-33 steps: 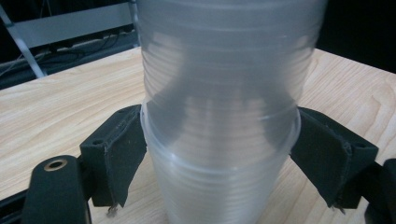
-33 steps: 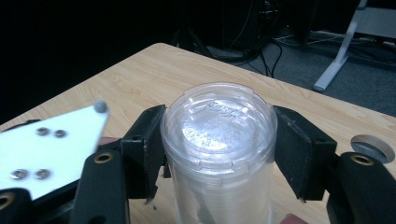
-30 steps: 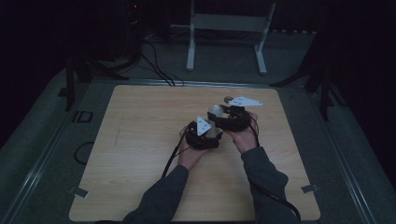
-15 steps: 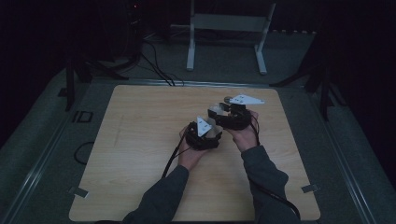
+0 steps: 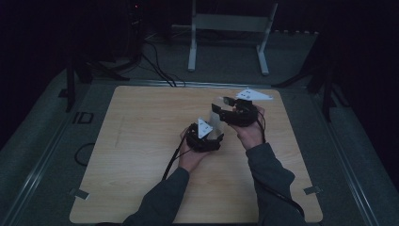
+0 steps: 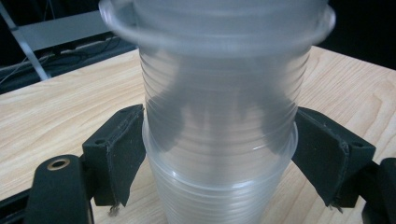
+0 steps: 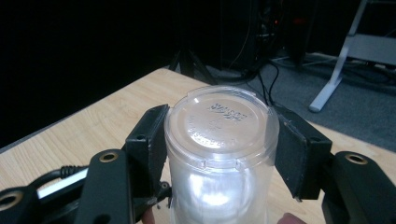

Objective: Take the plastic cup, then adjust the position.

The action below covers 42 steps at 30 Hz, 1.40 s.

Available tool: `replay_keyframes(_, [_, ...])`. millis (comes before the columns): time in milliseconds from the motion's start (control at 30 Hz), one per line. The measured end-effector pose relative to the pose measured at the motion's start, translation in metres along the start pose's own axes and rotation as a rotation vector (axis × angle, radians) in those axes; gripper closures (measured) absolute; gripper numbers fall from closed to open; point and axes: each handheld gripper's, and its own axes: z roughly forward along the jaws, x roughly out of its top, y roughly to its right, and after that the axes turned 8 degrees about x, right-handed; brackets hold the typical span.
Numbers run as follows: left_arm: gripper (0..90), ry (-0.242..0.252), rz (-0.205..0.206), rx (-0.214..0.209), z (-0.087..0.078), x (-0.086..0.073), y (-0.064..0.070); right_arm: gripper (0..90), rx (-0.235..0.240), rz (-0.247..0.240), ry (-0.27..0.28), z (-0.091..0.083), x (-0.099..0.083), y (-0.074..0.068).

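While our left gripper (image 6: 219,154) clamped the lower cup (image 6: 219,196), our right gripper (image 7: 219,149) clamped the upper cup (image 7: 219,126). We judged this opposed hold suited pulling the nested cups apart above the table (image 5: 141,141).

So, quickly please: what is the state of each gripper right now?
Left gripper: shut on the stack of clear plastic cups.
Right gripper: shut on a clear plastic cup.

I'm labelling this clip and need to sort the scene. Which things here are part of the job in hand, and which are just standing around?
In use:
- left gripper, shut on stacked clear cups
- right gripper, shut on a clear cup
- wooden table

Just around:
- white metal stand
- cables on the floor
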Motion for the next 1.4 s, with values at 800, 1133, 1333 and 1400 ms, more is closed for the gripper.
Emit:
replay_keyframes(800, [18.7,0.021,-0.02,-0.011,-0.026,-0.006,-0.011,40.5,-0.036,-0.053,0.097,-0.049,0.024,-0.009])
replay_keyframes(1133, [18.8,0.035,-0.025,-0.054,-0.046,-0.009,-0.012,40.7,-0.08,-0.015,0.104,-0.082,0.005,0.002])
replay_keyframes(1333, [18.8,0.043,-0.021,-0.074,-0.058,-0.013,-0.011,40.8,-0.089,0.003,0.083,-0.089,-0.012,0.002])
replay_keyframes(1400, [18.7,0.044,-0.018,-0.076,-0.062,-0.015,-0.011,40.8,-0.093,0.003,0.071,-0.09,-0.02,0.001])
